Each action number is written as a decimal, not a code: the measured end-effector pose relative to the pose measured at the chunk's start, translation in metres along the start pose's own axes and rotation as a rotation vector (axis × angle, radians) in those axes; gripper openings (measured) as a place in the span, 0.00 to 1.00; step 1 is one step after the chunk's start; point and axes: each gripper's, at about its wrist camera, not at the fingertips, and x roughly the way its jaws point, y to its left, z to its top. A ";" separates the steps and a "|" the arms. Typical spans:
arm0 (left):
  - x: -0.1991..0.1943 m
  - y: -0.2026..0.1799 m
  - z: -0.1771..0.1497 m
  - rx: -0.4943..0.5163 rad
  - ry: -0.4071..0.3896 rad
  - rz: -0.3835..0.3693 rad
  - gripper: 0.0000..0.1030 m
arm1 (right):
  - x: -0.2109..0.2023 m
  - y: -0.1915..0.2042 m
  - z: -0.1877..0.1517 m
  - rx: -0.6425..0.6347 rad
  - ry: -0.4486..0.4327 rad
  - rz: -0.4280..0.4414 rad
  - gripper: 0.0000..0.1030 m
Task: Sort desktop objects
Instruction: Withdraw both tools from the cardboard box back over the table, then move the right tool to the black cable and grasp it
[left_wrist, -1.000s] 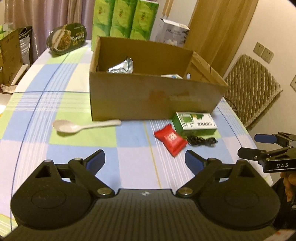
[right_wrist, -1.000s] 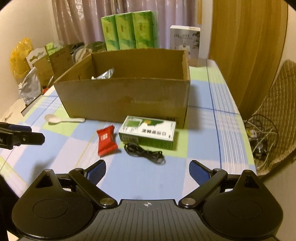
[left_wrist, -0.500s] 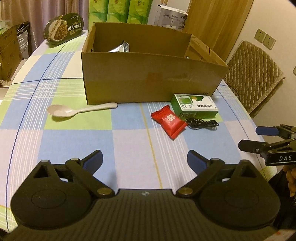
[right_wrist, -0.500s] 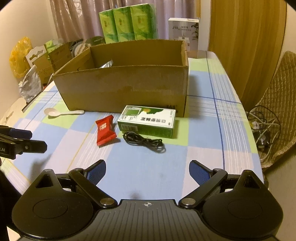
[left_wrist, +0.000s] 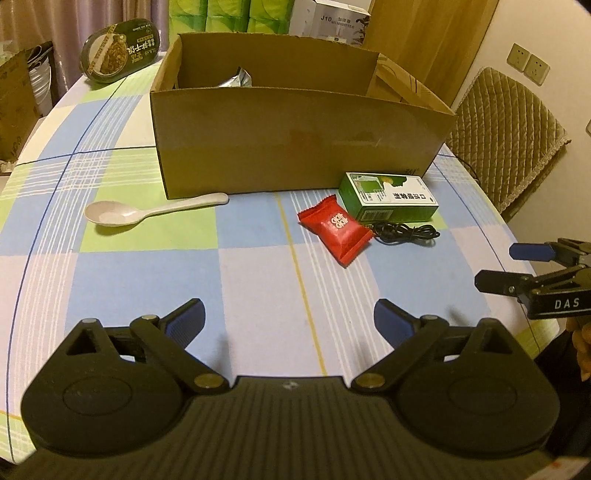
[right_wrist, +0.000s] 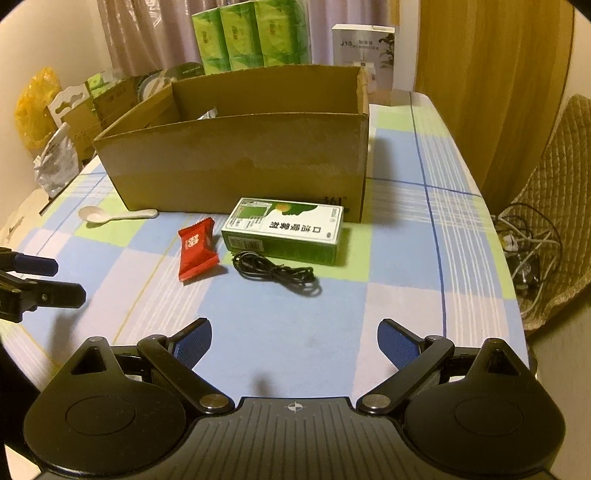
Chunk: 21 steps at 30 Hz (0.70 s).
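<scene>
Left gripper (left_wrist: 289, 322) and right gripper (right_wrist: 294, 338) are both hovering over the near desk (right_wrist: 280, 343), jaws spread wide, gripping and touching nothing. Red snack packet (right_wrist: 195, 249), green box (right_wrist: 283, 229) and black cable (right_wrist: 275, 272) are lying together just in front of the cardboard box (right_wrist: 236, 166); white spoon (left_wrist: 147, 213) is sitting off to their left. Box contents are mostly hidden by its front wall, only a silver foil pack (left_wrist: 236, 78) is peeking out.
</scene>
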 end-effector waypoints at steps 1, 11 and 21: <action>0.001 0.000 0.000 0.000 0.000 0.000 0.93 | 0.002 0.000 0.001 -0.012 0.000 0.002 0.91; 0.010 0.001 0.010 0.000 -0.014 0.007 0.93 | 0.033 -0.001 0.015 -0.155 0.039 0.063 0.83; 0.030 -0.001 0.024 0.040 -0.004 0.024 0.93 | 0.066 0.004 0.031 -0.361 0.064 0.114 0.57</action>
